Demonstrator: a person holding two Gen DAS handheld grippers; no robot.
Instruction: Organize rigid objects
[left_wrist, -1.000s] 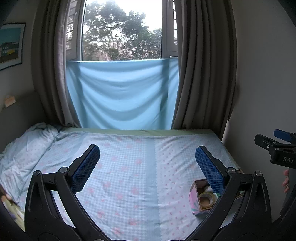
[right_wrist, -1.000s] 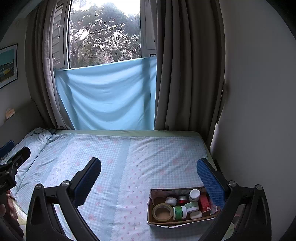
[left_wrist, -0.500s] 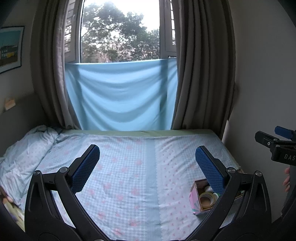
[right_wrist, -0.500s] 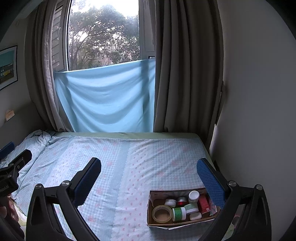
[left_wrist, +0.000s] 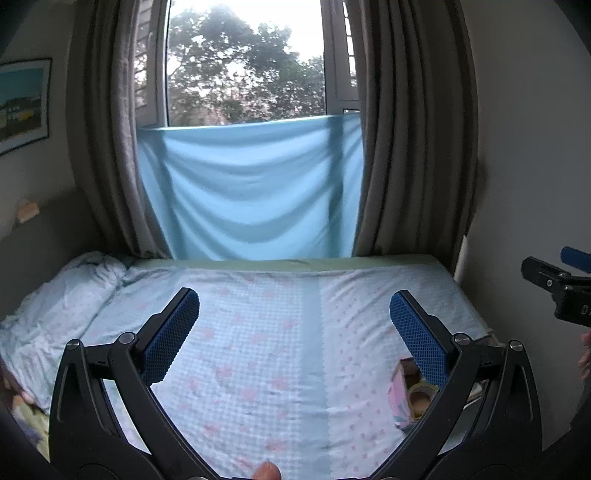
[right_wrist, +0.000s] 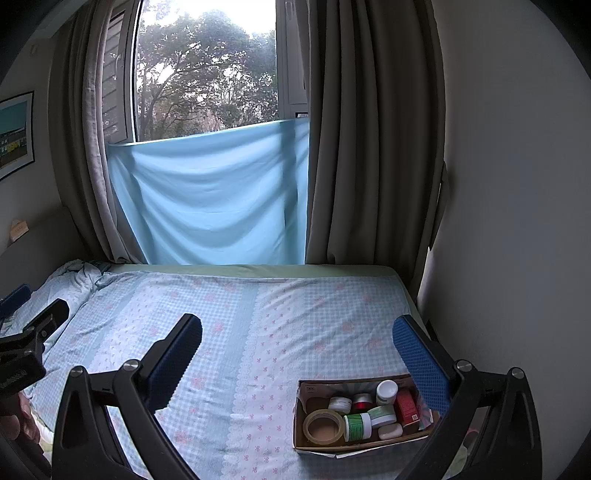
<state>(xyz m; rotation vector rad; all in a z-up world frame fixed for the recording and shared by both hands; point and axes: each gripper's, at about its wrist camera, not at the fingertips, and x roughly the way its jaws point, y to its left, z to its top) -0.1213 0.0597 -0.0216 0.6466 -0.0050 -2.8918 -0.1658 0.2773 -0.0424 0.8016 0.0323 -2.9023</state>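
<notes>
A cardboard box (right_wrist: 317, 391) sits on the bed near its right front corner. In it lie a tape roll (right_wrist: 324, 427), a green-labelled jar (right_wrist: 357, 427), a white-capped bottle (right_wrist: 386, 392), a red carton (right_wrist: 406, 407) and small tins. My right gripper (right_wrist: 297, 336) hovers open above the bed, its right finger over the box's right end. In the left wrist view the box (left_wrist: 400, 395) shows partly behind the right finger. My left gripper (left_wrist: 294, 312) is open and holds nothing.
The bed (right_wrist: 295, 306) carries a blue checked sheet with pink flowers; a crumpled duvet (left_wrist: 55, 291) lies at the left. Grey curtains (right_wrist: 373, 147) and a hung blue cloth (right_wrist: 214, 199) cover the window. A white wall (right_wrist: 517, 221) runs close on the right.
Both views have shifted slightly, the bed sitting lower in frame than a second ago. The box and its contents have not moved. Both grippers stay open.
</notes>
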